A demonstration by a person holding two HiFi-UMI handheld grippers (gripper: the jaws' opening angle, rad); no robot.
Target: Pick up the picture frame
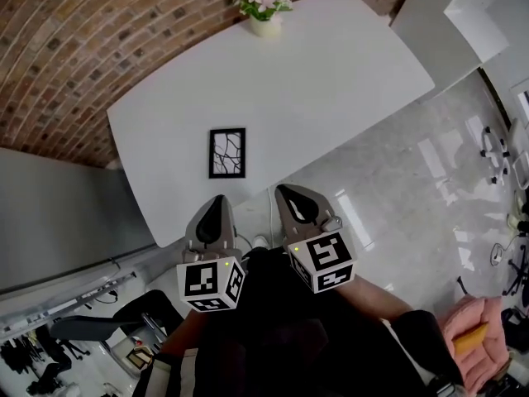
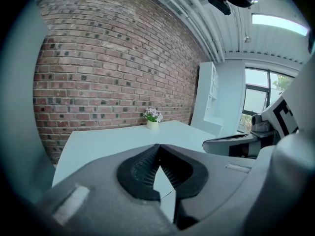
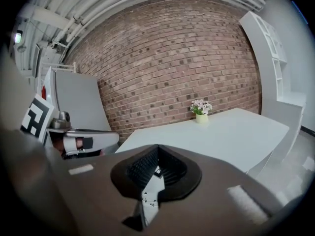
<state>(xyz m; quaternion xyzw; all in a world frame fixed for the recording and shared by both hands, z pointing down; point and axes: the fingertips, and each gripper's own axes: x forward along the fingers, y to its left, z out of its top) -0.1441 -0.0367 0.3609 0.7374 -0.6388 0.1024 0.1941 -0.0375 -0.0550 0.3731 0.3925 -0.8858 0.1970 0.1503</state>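
The picture frame (image 1: pixel 227 152) is black, holds a white picture with dark branching lines, and lies flat on the white table (image 1: pixel 331 81) near its front edge. Both grippers hover side by side just in front of that edge and point toward the frame. My left gripper (image 1: pixel 218 202) is shut and empty, a little below the frame. My right gripper (image 1: pixel 284 192) is also shut and empty, to the frame's lower right. In the left gripper view the jaws (image 2: pixel 158 147) meet at the tips over the tabletop. In the right gripper view the closed jaws (image 3: pixel 157 148) hide most of the frame.
A small pot of pale flowers (image 1: pixel 264 7) stands at the table's far edge against the brick wall (image 1: pixel 74 48). A grey cabinet (image 1: pixel 58 213) stands to the left, white shelving (image 1: pixel 475 7) at the back right. Glossy floor tiles (image 1: pixel 413 188) lie to the right.
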